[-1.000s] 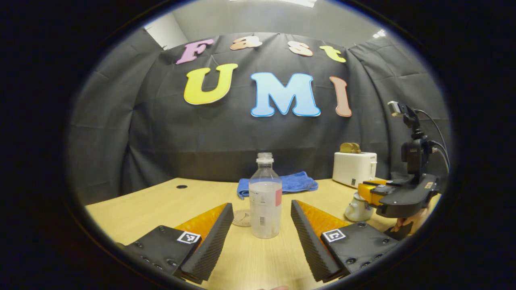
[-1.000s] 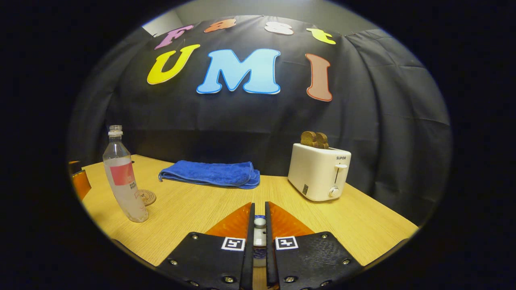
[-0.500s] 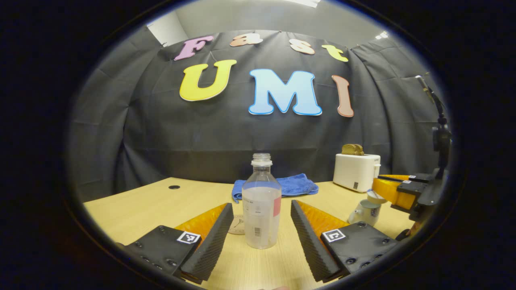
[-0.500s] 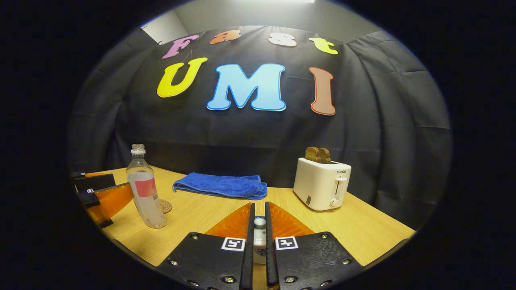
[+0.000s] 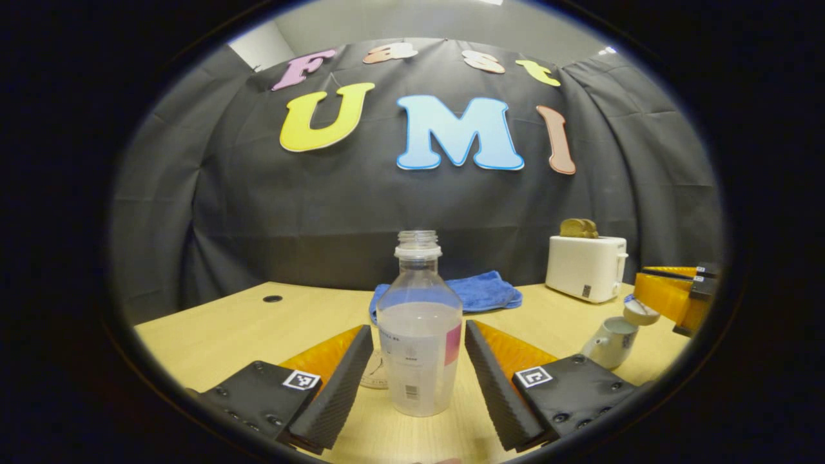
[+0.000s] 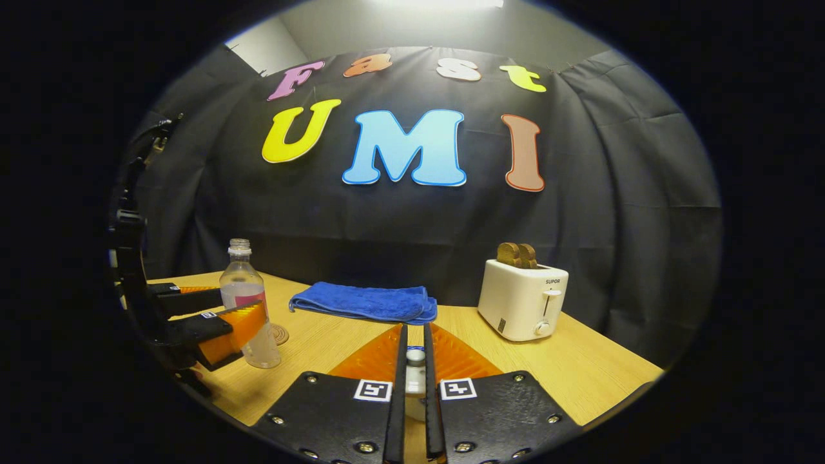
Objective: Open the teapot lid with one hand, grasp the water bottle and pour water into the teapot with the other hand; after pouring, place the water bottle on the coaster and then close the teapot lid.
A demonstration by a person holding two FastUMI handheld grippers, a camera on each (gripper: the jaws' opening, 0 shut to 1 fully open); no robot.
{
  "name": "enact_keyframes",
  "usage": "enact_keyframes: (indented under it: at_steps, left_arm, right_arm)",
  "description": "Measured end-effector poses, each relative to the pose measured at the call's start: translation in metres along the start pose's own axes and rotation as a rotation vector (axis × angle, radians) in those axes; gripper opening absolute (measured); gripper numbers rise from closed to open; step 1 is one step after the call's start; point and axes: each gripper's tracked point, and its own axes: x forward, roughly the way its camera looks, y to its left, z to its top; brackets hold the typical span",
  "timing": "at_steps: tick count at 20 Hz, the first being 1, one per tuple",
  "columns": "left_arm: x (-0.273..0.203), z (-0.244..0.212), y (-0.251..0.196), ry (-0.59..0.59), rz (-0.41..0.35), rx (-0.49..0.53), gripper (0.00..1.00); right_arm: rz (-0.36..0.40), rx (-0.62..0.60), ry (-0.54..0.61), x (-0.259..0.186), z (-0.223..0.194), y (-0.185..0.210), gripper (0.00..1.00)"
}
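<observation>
Straddling the one clear plastic bottle, the left hand-held gripper is sitting wide open, fingers either side, not touching. The right hand-held gripper is pinching the round lid above the white teapot on the wooden tabletop.

The lid is clamped by the right gripper. The bottle is flanked by the left gripper beside the coaster.
</observation>
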Motion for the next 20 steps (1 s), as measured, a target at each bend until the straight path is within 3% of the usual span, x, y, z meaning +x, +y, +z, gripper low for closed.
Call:
enact_keyframes:
  at_steps: [7,10,14,17,20]
  left_arm:
    - [0.024,-0.01,-0.002,0.007,-0.024,-0.008,1.0]
    - [0.021,-0.01,-0.003,0.016,-0.026,0.001,0.88]
    - [0.018,-0.01,-0.004,0.027,-0.029,0.012,0.88]
    - [0.012,0.003,-0.012,0.017,-0.039,0.112,0.86]
    - [0.006,0.023,-0.043,-0.025,-0.067,0.355,0.86]
  right_arm:
    - [0.012,0.005,-0.012,-0.024,0.003,-0.001,0.13]
    - [0.022,0.043,-0.014,-0.055,0.003,0.001,0.13]
    - [0.025,0.056,-0.027,-0.09,0.005,0.002,0.13]
    - [0.038,0.081,-0.012,-0.116,-0.002,0.004,0.13]
    - [0.04,0.096,0.013,-0.144,-0.015,0.005,0.13]
